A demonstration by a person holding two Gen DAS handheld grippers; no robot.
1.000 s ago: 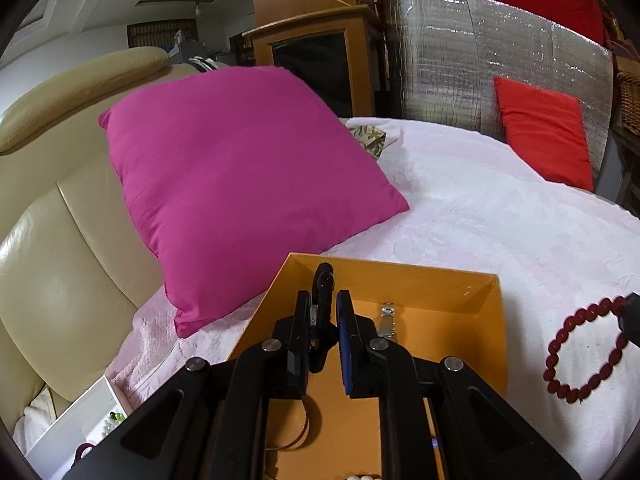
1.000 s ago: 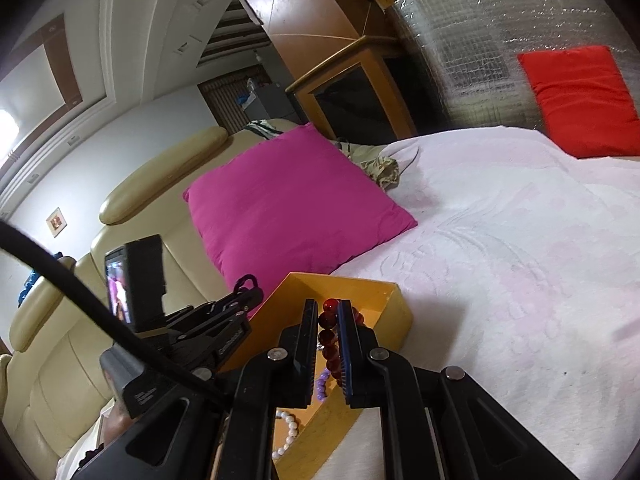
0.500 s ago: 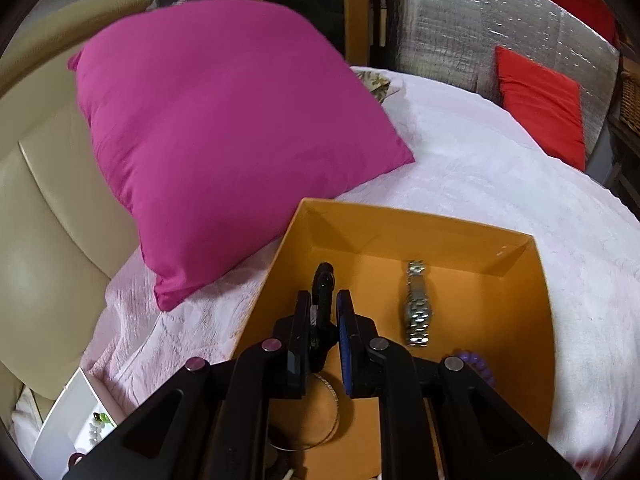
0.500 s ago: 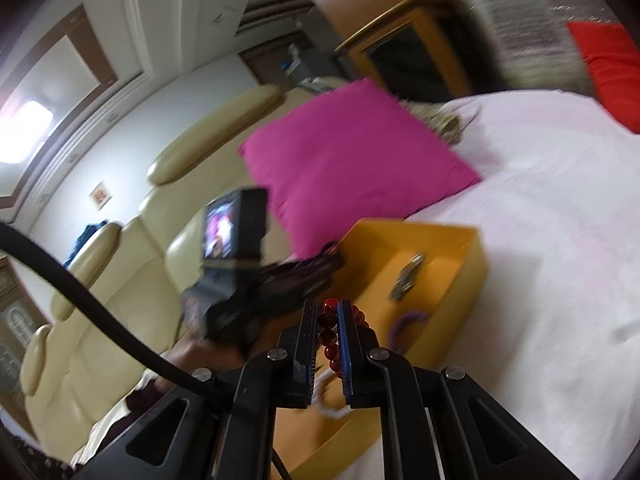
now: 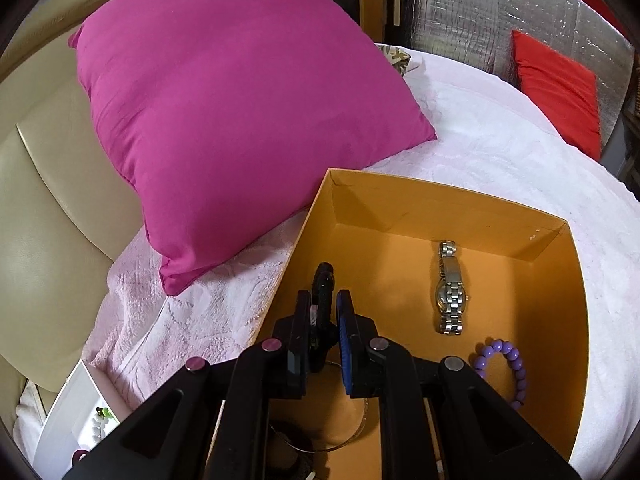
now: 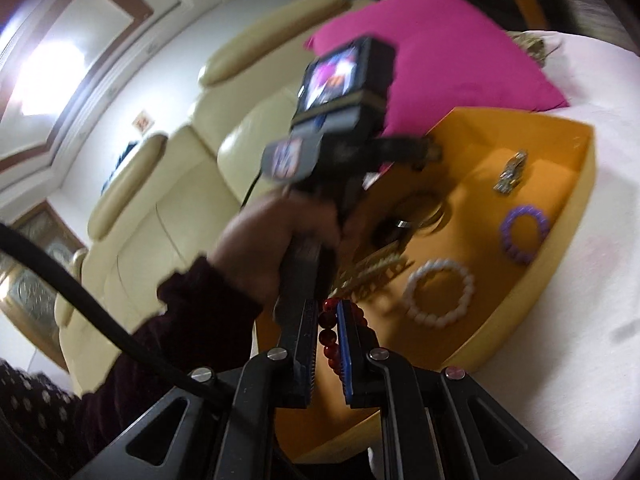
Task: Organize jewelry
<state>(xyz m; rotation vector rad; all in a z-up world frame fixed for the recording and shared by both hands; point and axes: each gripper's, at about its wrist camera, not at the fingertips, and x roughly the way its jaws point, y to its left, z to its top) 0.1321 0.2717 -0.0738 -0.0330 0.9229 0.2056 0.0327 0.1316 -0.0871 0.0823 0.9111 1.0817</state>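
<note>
An orange box (image 5: pixel 432 200) lies on the pale pink bedspread. It holds a silver watch (image 5: pixel 450 288), a purple bead bracelet (image 5: pixel 506 372) and a thin wire bangle (image 5: pixel 340 440). My left gripper (image 5: pixel 324 300) is shut on a black hair clip (image 5: pixel 323 280) above the box's near left part. In the right wrist view the box (image 6: pixel 576 184) also holds a white bead bracelet (image 6: pixel 440 292) and a gold comb (image 6: pixel 372 276). My right gripper (image 6: pixel 325 332) is shut on a dark red bead bracelet (image 6: pixel 328 336) above the box's near edge.
A magenta cushion (image 5: pixel 240 120) leans against the cream leather sofa (image 5: pixel 48 200) just left of the box. A red cushion (image 5: pixel 560 92) stands at the far right. A white tray (image 5: pixel 76 420) with small beads sits low left. The left hand and its gripper (image 6: pixel 332 152) hang over the box.
Both grippers have moved forward over the box and tilted down. The red bracelet, earlier seen right of the box, now hangs over its near edge. Both stay shut.
</note>
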